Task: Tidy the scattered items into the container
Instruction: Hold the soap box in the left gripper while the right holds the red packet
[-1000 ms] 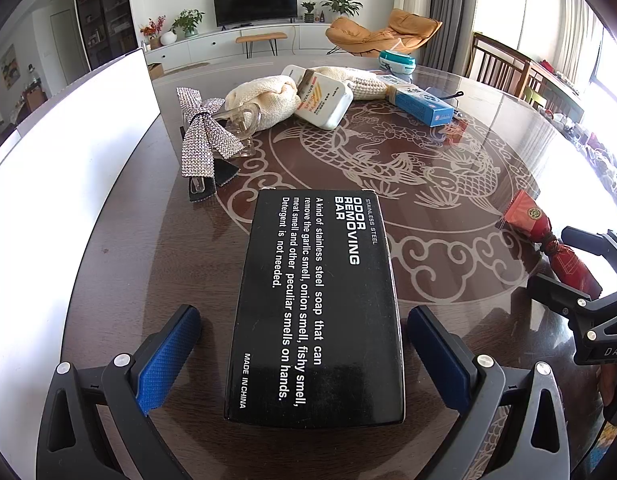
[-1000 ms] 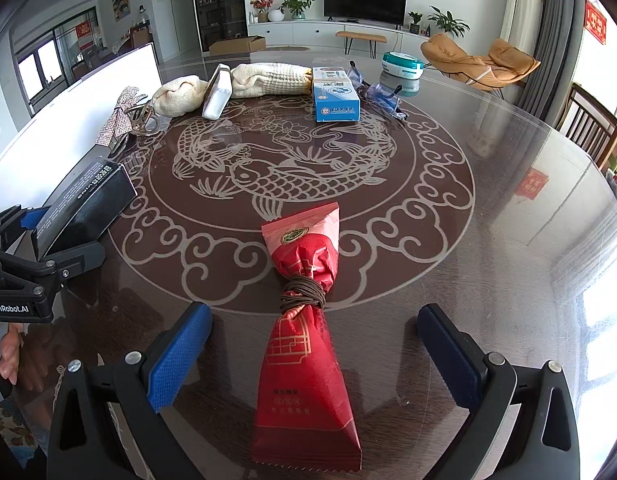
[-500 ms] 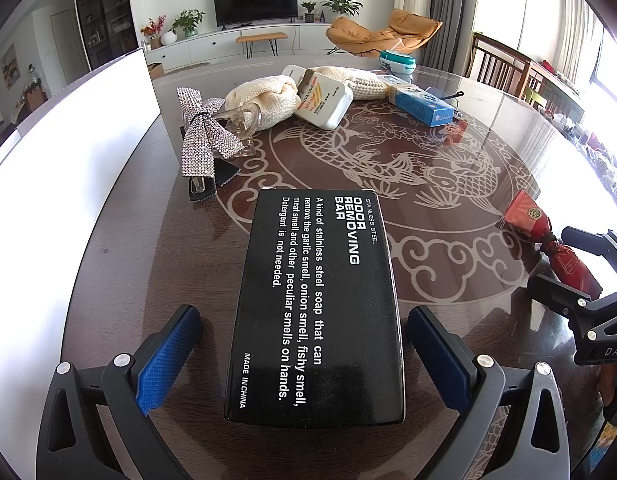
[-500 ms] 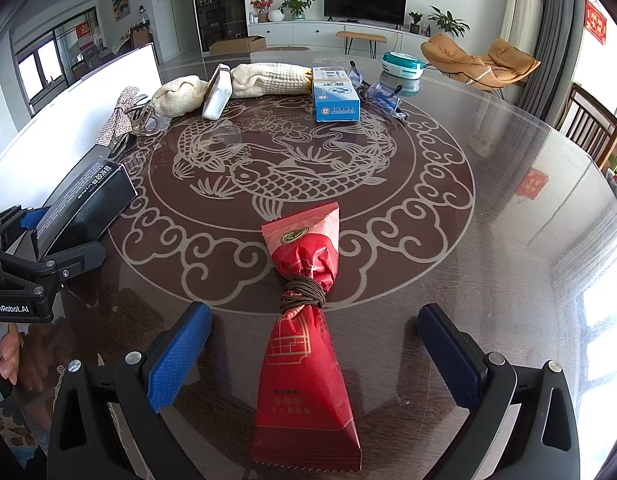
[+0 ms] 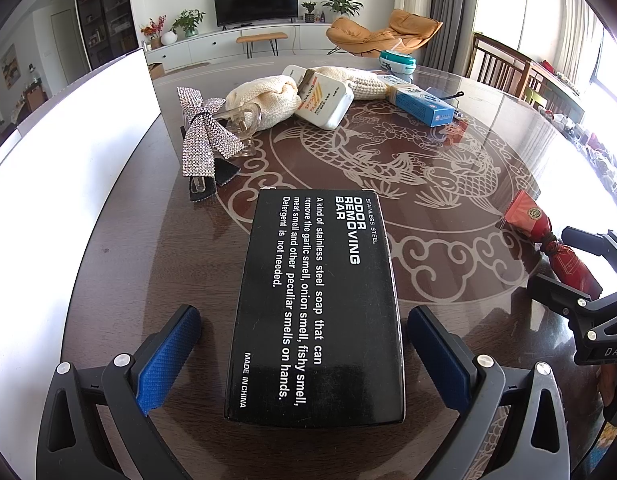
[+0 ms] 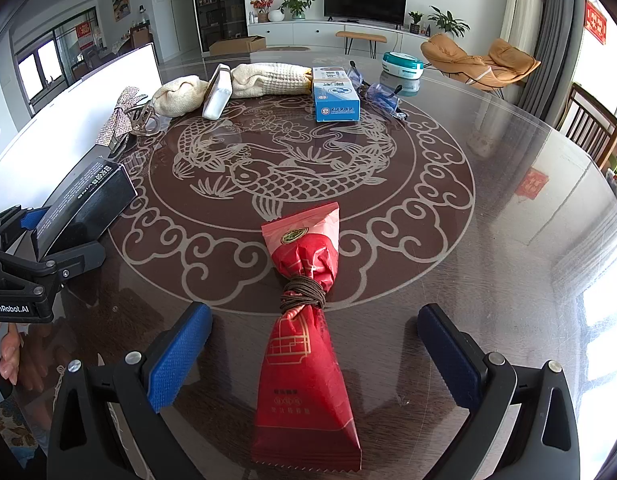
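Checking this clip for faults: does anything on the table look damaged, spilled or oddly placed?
Nothing is spilled or visibly damaged. The only oddity: the white bottle leans tilted against the cream cloth bundle rather than lying flat. The black box and red packet lie flat.

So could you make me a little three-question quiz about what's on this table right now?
1. True or false: the left gripper is clamped shut on the black box.
2. What lies between the right gripper fingers: A) blue box, B) red packet, C) towel?
3. Fill in: the red packet is tied at its middle with brown ____.

Key: 1 false, both blue pads stand clear of it; 2 B; 3 cord.
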{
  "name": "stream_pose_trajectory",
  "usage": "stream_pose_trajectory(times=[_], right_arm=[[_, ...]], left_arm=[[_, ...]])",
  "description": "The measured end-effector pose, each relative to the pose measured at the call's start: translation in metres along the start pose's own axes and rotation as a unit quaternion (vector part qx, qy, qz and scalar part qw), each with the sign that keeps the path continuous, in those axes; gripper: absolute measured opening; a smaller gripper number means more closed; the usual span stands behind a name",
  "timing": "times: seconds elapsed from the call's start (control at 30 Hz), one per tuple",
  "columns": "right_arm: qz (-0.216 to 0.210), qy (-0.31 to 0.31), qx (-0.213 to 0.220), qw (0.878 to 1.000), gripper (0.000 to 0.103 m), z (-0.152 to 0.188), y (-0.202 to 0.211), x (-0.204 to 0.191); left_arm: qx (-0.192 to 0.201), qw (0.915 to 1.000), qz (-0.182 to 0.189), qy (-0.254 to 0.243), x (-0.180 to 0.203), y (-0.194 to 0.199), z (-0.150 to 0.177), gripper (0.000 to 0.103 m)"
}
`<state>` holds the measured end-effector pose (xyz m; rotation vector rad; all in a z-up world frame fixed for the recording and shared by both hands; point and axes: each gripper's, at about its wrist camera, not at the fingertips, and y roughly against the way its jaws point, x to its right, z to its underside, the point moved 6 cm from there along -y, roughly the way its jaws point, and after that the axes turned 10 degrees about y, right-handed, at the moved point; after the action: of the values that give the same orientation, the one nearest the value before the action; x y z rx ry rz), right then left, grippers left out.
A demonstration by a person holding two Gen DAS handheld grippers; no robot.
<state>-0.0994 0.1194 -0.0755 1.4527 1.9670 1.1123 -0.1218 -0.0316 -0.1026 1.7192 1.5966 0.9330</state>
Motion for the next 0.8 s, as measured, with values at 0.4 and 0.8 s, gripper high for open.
stream_pose_trajectory(times=[0.4,0.8], right_arm=[[0.000,0.000,0.000,1.000,0.103,0.0000,0.0002,-0.0001],[-0.003,-0.002,0.001,1.000,0.103,0.0002,0.0010,-0.0006]], left_arm=[[0.000,1.0000,0.000,0.000,-0.0002,0.0000,0.0000,0.103],[-0.002,1.0000,0.003,-0.001,-0.0002,-0.0001,0.0007,0.103]])
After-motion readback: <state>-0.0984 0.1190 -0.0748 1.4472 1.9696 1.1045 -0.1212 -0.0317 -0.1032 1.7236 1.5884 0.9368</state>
